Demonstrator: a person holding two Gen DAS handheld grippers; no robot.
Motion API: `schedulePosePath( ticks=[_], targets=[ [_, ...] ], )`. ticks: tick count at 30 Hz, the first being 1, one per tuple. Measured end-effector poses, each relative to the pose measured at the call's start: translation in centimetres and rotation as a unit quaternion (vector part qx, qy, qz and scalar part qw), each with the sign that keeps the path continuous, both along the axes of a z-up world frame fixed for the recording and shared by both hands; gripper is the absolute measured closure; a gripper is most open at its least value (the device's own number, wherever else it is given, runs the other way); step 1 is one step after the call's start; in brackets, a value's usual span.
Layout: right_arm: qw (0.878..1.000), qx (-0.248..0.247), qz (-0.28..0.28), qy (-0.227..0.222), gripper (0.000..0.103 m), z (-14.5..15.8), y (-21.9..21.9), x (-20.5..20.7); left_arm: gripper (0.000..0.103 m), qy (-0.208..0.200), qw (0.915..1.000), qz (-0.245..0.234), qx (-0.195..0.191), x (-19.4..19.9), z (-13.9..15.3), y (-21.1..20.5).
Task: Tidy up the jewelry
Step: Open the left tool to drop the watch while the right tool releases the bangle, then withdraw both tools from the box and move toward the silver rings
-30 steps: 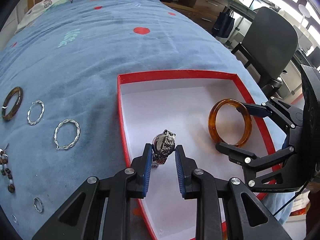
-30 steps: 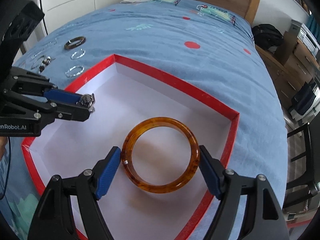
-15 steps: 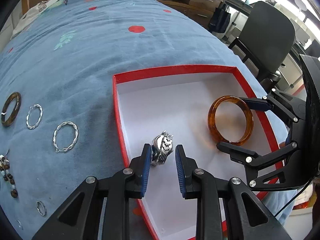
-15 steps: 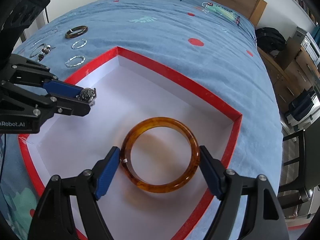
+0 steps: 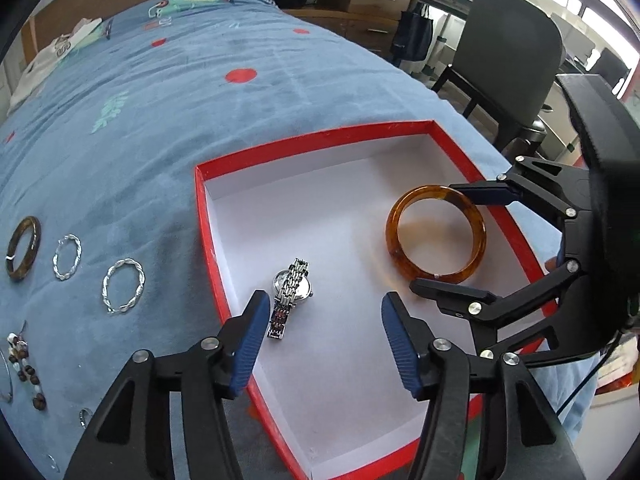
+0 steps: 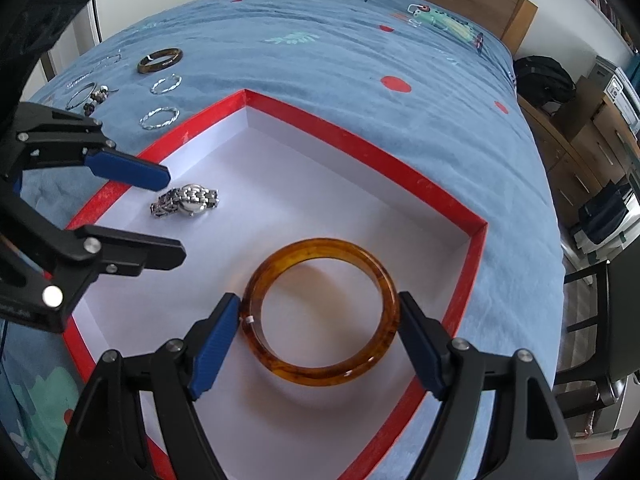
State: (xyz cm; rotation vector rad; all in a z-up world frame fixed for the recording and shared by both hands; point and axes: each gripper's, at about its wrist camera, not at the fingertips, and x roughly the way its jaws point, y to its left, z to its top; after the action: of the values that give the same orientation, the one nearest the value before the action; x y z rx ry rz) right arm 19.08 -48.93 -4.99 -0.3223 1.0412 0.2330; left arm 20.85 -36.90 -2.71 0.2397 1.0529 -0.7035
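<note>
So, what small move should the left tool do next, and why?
Probably lift the left tool out of the red box. Its jaws have just been opening, and the silver watch lies free on the box floor, touching neither pad, so that placing looks done.

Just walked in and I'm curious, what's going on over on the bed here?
A person with two handheld grippers is sorting jewelry into a red box. The left gripper has just opened, and the silver watch lies loose between its fingers. The right gripper's fingers bracket the amber bangle; whether they grip it is unclear.
</note>
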Motion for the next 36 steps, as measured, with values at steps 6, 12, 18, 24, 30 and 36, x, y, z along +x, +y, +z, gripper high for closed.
schedulePosePath(
  ticks=[6, 12, 18, 24, 30, 36],
  targets=[
    [1.0, -0.004, 0.001, -0.001, 0.026, 0.2, 0.0, -0.3, 0.035, -0.02, 0.9998, 0.001, -0.006, -0.4, 1.7, 1.7],
    [1.0, -0.001, -0.007, -0.009, 0.025, 1.6, 0.6, -0.5, 0.033, -0.019, 0.9993, 0.025, -0.018, -0.7, 3.1, 4.9],
    [1.0, 0.004, -0.018, -0.02, 0.025, 4.0, 1.5, -1.3, 0.031, -0.021, 0.9976, 0.059, -0.029, -1.9, 4.8, 9.8],
    [0.998, 0.028, -0.055, 0.005, 0.025, 3.5, 2.5, -2.6, 0.031, -0.017, 0.9941, 0.101, -0.034, -3.7, 5.6, 15.5],
    [0.994, 0.048, -0.1, -0.005, 0.025, 4.6, 3.2, -5.2, 0.029, -0.024, 0.9882, 0.147, -0.033, -5.9, 6.0, 21.9],
    [0.99, 0.051, -0.127, -0.026, 0.025, 8.0, 4.8, -9.9, 0.028, -0.037, 0.9741, 0.218, -0.046, -9.4, 6.2, 29.6]
  ],
)
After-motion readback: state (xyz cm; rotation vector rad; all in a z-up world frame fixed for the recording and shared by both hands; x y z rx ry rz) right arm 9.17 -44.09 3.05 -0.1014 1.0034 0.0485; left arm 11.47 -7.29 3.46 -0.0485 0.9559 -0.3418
